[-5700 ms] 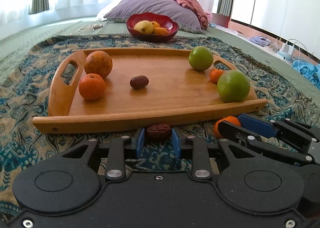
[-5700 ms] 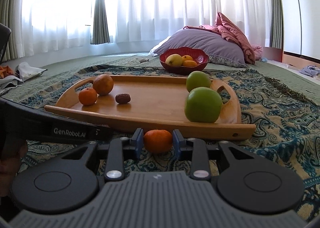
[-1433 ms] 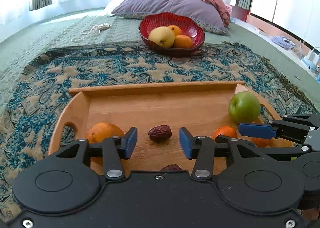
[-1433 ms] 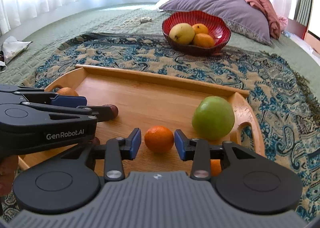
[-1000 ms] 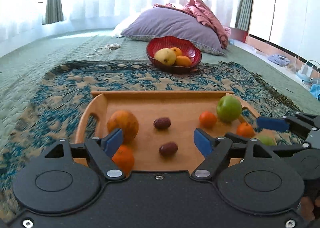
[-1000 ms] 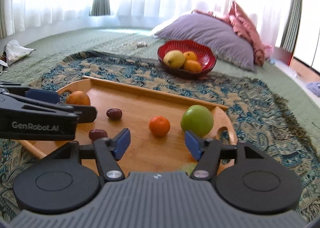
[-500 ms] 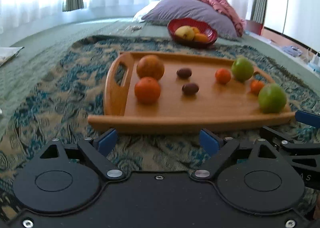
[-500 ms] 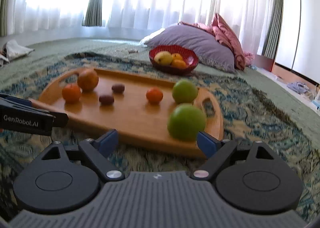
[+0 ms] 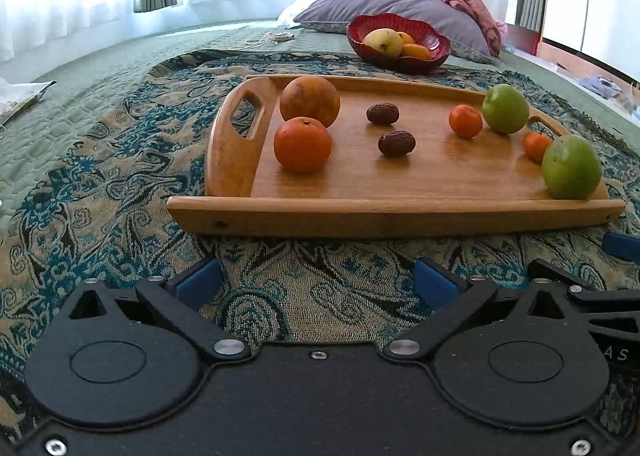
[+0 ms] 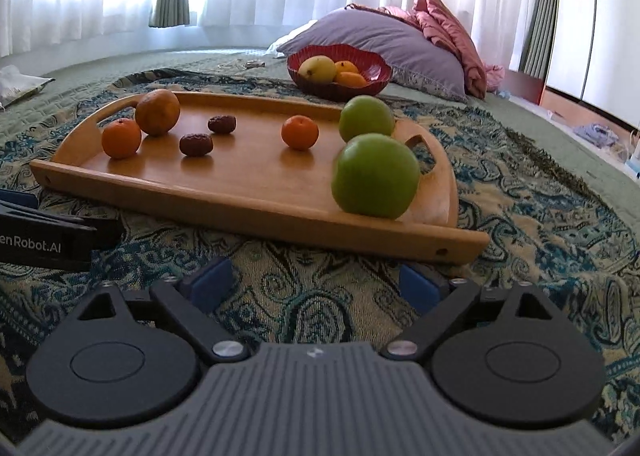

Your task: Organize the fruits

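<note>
A wooden tray (image 9: pixel 360 192) lies on the patterned blanket. On it are two large oranges (image 9: pixel 303 143) at the left, two brown dates (image 9: pixel 397 143) in the middle, two small tangerines (image 9: pixel 465 120) and two green apples (image 9: pixel 571 167) at the right. The tray (image 10: pixel 224 184) shows in the right wrist view too, with a green apple (image 10: pixel 375 175) at its near right corner. My left gripper (image 9: pixel 316 283) is open and empty, low over the blanket in front of the tray. My right gripper (image 10: pixel 316 285) is open and empty beside it.
A red bowl (image 9: pixel 400 43) with a pear and oranges stands behind the tray, in front of a purple pillow (image 9: pixel 392 4). The blanket (image 9: pixel 100 184) covers a green quilted bed. A packet (image 9: pixel 24 96) lies at the far left. The left gripper's body (image 10: pixel 44 236) shows at the right view's left edge.
Both grippers have let go a date and a tangerine on the tray, opened wide and pulled back and down to the blanket in front of the tray.
</note>
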Motion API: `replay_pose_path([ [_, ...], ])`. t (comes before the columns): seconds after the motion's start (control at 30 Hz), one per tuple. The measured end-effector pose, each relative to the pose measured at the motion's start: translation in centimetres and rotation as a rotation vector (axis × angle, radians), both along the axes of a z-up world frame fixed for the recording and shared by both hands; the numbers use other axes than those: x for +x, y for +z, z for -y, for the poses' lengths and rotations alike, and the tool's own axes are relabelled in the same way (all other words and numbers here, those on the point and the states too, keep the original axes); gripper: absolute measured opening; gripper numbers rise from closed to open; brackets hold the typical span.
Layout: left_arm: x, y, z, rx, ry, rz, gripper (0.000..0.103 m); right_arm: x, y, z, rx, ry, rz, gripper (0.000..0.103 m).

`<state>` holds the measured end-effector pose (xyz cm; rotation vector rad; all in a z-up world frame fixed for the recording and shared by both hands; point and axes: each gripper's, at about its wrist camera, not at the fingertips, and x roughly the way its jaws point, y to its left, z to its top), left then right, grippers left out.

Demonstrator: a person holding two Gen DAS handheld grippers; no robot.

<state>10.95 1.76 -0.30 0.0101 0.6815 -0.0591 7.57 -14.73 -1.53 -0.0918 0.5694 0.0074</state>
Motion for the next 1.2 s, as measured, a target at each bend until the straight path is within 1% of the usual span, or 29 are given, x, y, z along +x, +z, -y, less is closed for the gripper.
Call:
replay_pose_path([
  [0.37, 0.37, -0.26, -0.13, -0.011, 0.013, -0.01, 0.103, 0.54, -0.65, 1.0, 0.073, 0.008, -0.031, 0.103],
  [1.2, 0.47, -0.48, -0.17, -0.004, 0.013, -0.004, 0.103, 0.33, -0.95, 1.05, 0.08, 0.019, -0.016, 0.103],
])
